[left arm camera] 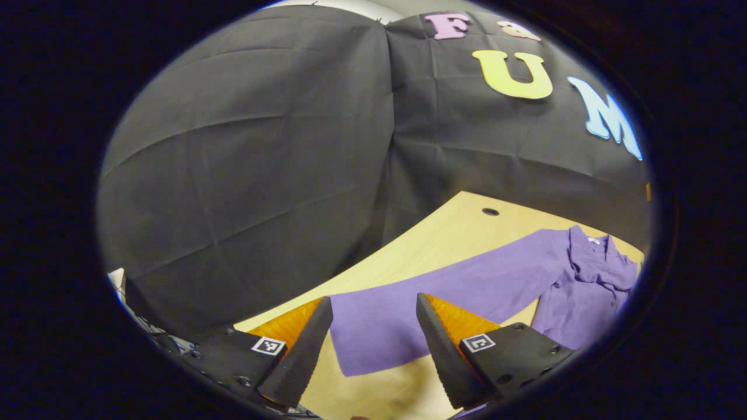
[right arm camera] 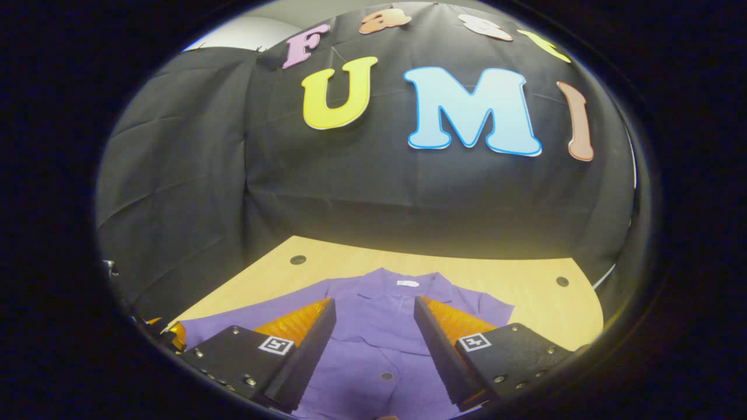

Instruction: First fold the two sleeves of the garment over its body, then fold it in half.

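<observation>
We see the purple garment point(right arm camera: 379, 326) lying flat on the wooden bench point(right arm camera: 525, 291), collar toward the black booth wall point(right arm camera: 379, 198), one sleeve point(left arm camera: 443, 291) stretched out straight to the side. Our left gripper point(left arm camera: 373, 338) hovers released over that sleeve's cuff, near the bench's curved edge. Our right gripper point(right arm camera: 373, 344) hangs released above the buttoned front. Bare bench runs around the collar, where small round holes point(right arm camera: 298, 259) sit near the far corners.
</observation>
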